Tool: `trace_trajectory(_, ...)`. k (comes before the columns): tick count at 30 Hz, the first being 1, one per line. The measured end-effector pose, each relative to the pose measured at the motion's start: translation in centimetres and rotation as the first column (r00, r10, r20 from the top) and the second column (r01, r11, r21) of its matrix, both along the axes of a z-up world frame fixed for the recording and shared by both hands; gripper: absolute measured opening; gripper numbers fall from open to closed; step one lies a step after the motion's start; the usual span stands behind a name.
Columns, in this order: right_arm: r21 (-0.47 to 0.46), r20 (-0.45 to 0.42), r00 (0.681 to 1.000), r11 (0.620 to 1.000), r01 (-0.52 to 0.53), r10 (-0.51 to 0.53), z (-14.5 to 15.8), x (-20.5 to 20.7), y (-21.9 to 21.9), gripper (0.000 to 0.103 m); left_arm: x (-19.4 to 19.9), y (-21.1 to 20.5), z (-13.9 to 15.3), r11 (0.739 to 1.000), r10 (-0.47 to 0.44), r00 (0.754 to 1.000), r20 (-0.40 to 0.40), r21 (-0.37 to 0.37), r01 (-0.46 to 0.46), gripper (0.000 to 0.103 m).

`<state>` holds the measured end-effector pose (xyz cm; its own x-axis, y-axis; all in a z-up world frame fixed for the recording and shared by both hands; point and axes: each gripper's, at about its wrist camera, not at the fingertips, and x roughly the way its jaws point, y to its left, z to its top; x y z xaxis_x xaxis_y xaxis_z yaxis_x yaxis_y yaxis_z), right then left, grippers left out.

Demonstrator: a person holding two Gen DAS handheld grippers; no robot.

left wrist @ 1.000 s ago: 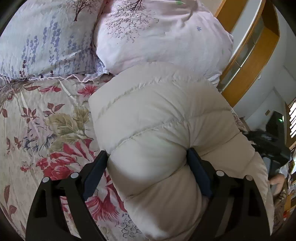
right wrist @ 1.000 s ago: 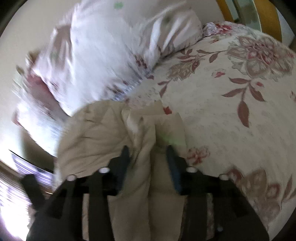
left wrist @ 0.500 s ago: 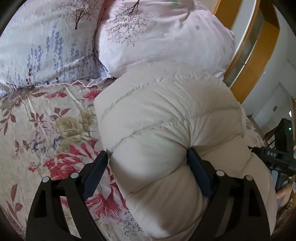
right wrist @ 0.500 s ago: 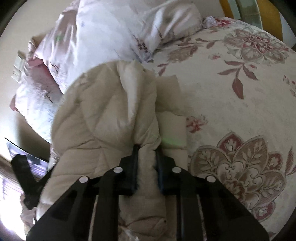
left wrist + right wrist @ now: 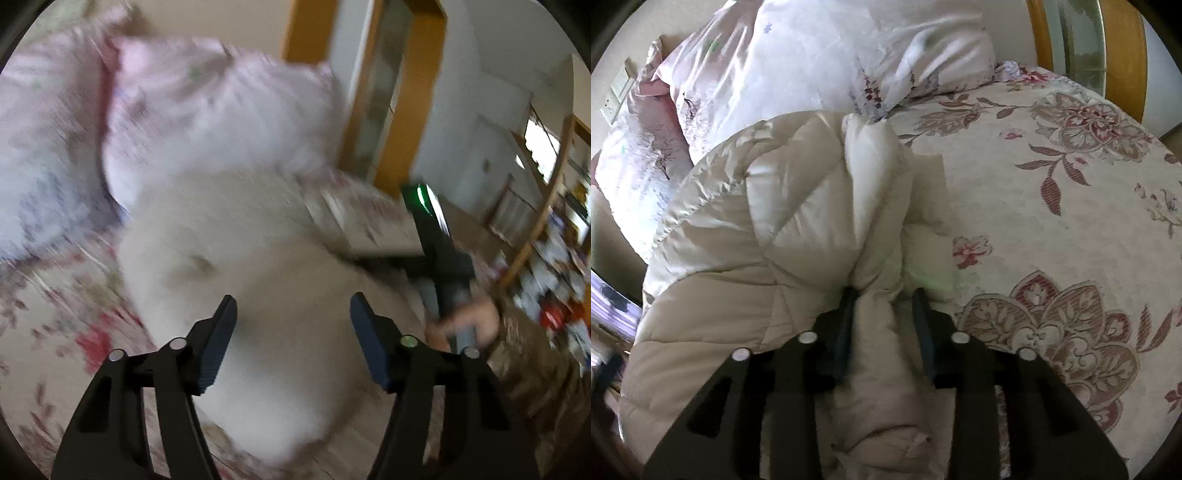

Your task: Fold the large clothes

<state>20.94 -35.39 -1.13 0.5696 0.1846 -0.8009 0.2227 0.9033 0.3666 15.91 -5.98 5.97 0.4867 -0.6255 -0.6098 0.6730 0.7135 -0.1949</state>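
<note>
A puffy cream down jacket (image 5: 258, 240) lies bunched on the floral bedspread (image 5: 1052, 221). In the blurred left wrist view my left gripper (image 5: 293, 310) hovers above the jacket, its jaws apart and closing, with nothing pressed between the blue pads. In the right wrist view the jacket (image 5: 738, 240) fills the left half. My right gripper (image 5: 884, 299) points down at it and its jaws are opening. A thick fold of the jacket still sits between them, close against the left pad, with a thin dark gap at the right pad.
Pink and lilac pillows (image 5: 812, 55) are piled behind the jacket; the left wrist view shows a pillow (image 5: 203, 110) too. A wooden door frame (image 5: 406, 92) stands behind the bed. The other gripper's black body (image 5: 439, 258) and a hand (image 5: 465, 321) are to the right. Cluttered shelves (image 5: 554, 240) stand far right.
My left gripper let go of the jacket bulge, rose and swung right, with its jaws narrower. My right gripper had shut tight on a jacket fold and has now loosened.
</note>
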Motion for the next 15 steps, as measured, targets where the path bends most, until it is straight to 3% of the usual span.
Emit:
trace_trajectory(2, -0.015, -0.004, 1.0, 1.0, 0.007, -0.007, 0.1, -0.1, -0.2, 0.05, 0.8, -0.8, -1.9, 0.999, 0.003, 0.999, -0.049, 0.039, -0.001, 0.063)
trace_trajectory(4, -0.022, 0.01, 1.0, 1.0, 0.016, -0.016, 0.8, -0.7, -0.7, 0.052, 1.7, -0.9, -3.3, 1.0, 0.007, 0.994, -0.106, 0.026, -0.005, 0.063)
trace_trajectory(6, -0.04, 0.056, 0.998, 0.999, 0.027, -0.025, 2.0, -1.9, -1.0, 0.051, 2.7, -0.7, -4.0, 1.0, 0.012, 0.989, -0.149, 0.003, -0.012, 0.063)
trace_trajectory(8, -0.05, 0.143, 0.99, 0.998, 0.029, -0.022, 3.9, -3.8, -1.1, 0.043, 2.9, -0.7, -4.2, 1.0, 0.015, 0.987, -0.158, 0.0, -0.015, 0.064)
trace_trajectory(12, -0.086, 0.309, 0.946, 0.993, -0.077, 0.1, 7.2, -7.8, 0.5, 0.041, 3.1, -0.8, -4.2, 1.0, 0.014, 0.988, -0.157, 0.001, -0.014, 0.064)
trace_trajectory(15, -0.138, 0.256, 0.944, 0.974, -0.178, 0.209, 6.4, -8.4, 2.9, 0.038, 3.0, -0.7, -4.2, 1.0, 0.016, 0.988, -0.156, 0.002, -0.016, 0.064)
